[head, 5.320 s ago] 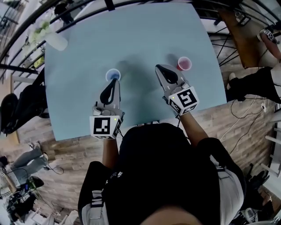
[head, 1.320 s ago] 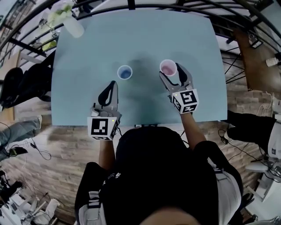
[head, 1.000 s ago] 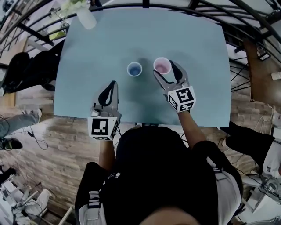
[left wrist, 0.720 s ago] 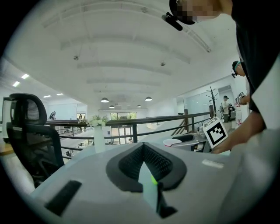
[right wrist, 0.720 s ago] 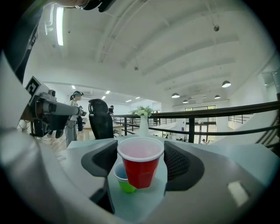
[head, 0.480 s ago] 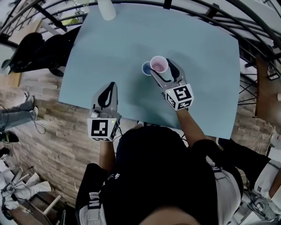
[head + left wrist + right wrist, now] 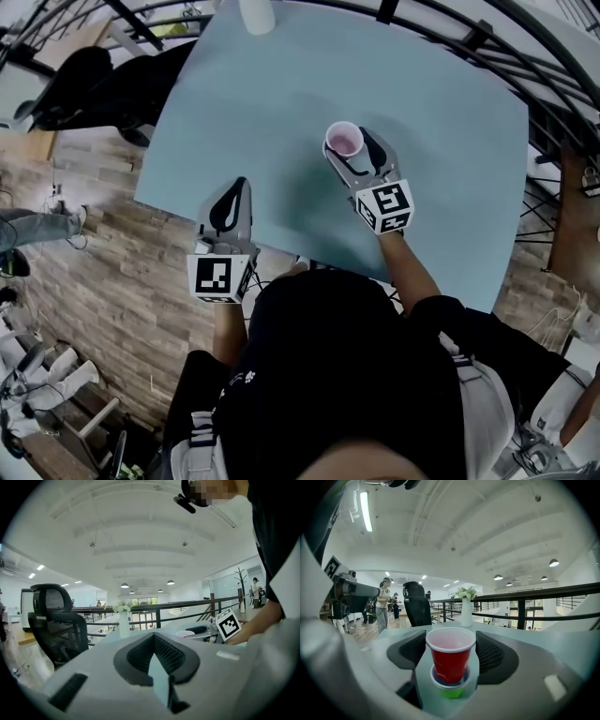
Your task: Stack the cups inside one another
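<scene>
A red cup [image 7: 450,660] stands nested in a green cup with a blue inside [image 7: 450,690] on the light blue table [image 7: 431,141]. My right gripper [image 7: 450,651] is shut on the red cup, with one pad against each side of its rim. From the head view the red cup [image 7: 343,142] shows its pale inside between the right gripper's [image 7: 350,150] fingers, and the lower cup is hidden under it. My left gripper [image 7: 232,195] rests shut and holds nothing near the table's front edge; in its own view the left gripper [image 7: 154,648] has its jaws together.
A white vase with flowers [image 7: 466,612] stands at the table's far edge, also the vase [image 7: 256,14] in the head view. A black office chair [image 7: 56,620] and a dark railing [image 7: 534,599] lie beyond the table. People stand far off at the left [image 7: 384,602].
My right gripper carried the red cup left to the blue-lined cup and set it down inside it. The lower cup is now covered in the head view. The left gripper stayed put.
</scene>
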### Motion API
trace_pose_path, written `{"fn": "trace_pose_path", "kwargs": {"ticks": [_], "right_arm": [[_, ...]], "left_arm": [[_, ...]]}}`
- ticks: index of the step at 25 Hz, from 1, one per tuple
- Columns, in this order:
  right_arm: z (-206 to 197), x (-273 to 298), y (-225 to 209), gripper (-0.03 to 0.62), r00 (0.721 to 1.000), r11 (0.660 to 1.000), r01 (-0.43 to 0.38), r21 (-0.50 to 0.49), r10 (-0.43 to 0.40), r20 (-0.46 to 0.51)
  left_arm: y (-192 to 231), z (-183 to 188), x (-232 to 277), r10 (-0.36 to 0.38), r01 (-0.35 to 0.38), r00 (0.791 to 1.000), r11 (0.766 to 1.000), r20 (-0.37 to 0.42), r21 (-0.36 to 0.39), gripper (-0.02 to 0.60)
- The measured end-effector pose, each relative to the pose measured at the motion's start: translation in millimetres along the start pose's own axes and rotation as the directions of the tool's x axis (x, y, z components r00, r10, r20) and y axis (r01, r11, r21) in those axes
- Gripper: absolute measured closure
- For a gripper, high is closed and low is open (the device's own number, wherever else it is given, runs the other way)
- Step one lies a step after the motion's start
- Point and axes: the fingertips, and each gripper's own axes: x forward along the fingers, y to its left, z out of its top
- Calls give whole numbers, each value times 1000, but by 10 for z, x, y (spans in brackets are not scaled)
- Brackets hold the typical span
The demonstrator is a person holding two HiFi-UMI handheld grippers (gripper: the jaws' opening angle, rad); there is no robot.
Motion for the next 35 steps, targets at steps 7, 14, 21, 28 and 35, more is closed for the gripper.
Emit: {"fn": "trace_pose_path", "kwargs": {"ticks": [7, 14, 21, 28, 35], "right_arm": [[-159, 103, 18, 264, 999, 1000, -8, -17, 7, -44], [-372, 119, 16, 264, 996, 1000, -10, -29, 8, -94], [-552, 122, 2, 264, 989, 999, -9, -34, 4, -145], [-644, 177, 43, 263, 984, 999, -13, -33, 7, -180], [-670, 192, 48, 261, 981, 1000, -12, -25, 7, -192]], "left_arm": [[100, -42, -42, 26, -26, 1000, 1000, -15, -3, 589], [108, -60, -32, 31, -31, 999, 999, -18, -5, 589], [94, -72, -38, 31, -31, 999, 1000, -23, 1, 589], [138, -76, -87, 39, -39, 999, 999, -30, -8, 589], [164, -107, -139, 45, -46, 999, 999, -28, -9, 589]]}}
